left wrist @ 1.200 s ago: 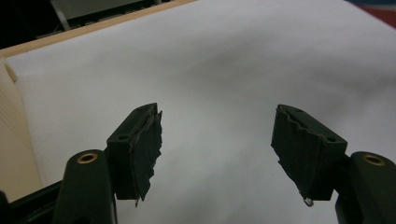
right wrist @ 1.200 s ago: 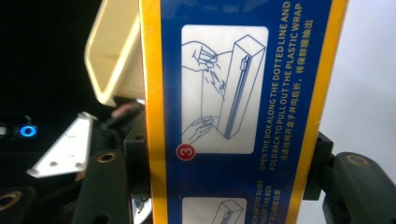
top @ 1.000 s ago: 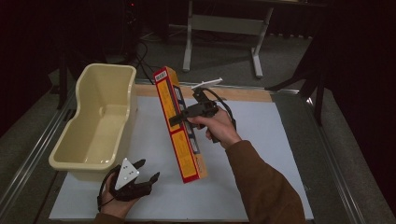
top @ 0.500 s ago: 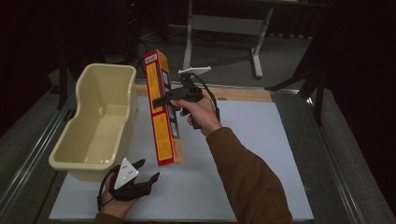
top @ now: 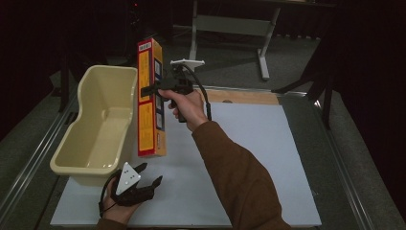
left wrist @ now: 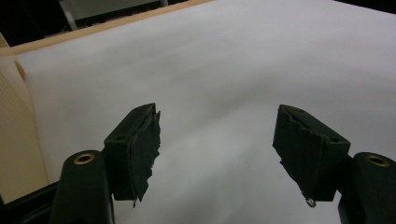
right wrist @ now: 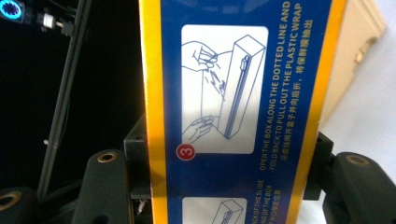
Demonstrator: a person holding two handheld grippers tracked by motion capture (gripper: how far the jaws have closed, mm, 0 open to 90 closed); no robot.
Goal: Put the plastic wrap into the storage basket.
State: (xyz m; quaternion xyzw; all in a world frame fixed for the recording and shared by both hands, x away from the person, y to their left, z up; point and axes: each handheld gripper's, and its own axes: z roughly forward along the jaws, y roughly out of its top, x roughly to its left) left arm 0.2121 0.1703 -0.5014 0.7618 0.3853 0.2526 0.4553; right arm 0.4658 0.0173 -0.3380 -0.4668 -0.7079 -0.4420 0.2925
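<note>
A long yellow and red plastic-wrap box (top: 151,100) stands nearly upright, lifted beside the cream tub (top: 95,129). My right gripper (top: 149,89) is shut on the box about its middle, and the box's lower end hangs near the mat. In the right gripper view the box's blue instruction panel (right wrist: 233,107) lies between the two jaws. My left gripper (top: 148,178) rests low at the front of the white mat, in front of the tub. Its jaws stand wide apart with nothing between them; the left gripper view shows bare white mat (left wrist: 219,93) past its fingertips (left wrist: 140,144).
The cream tub sits on the left part of the white mat (top: 268,158), and its inside looks bare. A wooden strip (top: 244,97) edges the mat's far side. Beyond the table stand a metal frame (top: 230,28) and dark floor.
My right gripper has swung the box up from a slant on the mat to nearly upright, and carried it left and away toward the tub. The left gripper stays put.
</note>
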